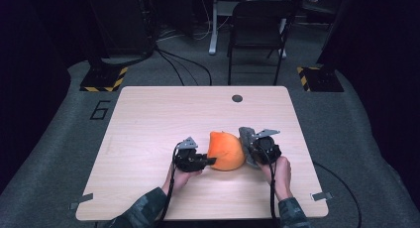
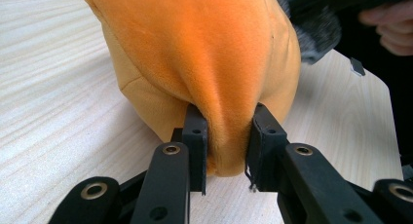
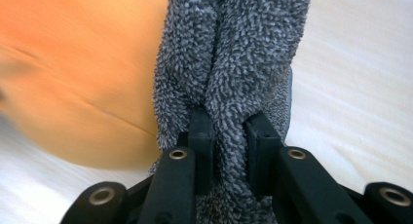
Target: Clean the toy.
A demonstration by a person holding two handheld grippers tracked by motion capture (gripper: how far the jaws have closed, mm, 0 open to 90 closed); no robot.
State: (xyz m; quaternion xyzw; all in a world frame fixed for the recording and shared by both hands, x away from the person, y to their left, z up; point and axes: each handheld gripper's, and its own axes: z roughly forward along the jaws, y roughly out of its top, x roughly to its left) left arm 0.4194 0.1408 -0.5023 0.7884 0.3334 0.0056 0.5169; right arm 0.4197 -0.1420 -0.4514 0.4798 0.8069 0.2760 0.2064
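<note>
Left tongs (image 2: 226, 151) pinch orange cloth (image 2: 204, 53); right tongs (image 3: 229, 151) grip grey towel (image 3: 234, 53) (fuzzy up close)

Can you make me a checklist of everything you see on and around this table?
Surface: pale wooden table, with a dark round spot near the far edge.
Job's things: orange plush cloth bunched up; grey fuzzy cloth beside it, touching.
Clutter: nothing seen.
Grippers: left tongs pinch a fold of the orange cloth; right tongs pinch the grey cloth.
Cables: one trails from each gripper along the forearms; more cross the floor.
Surroundings: grey floor, black chair, a painted 6, striped yellow-black plates.
</note>
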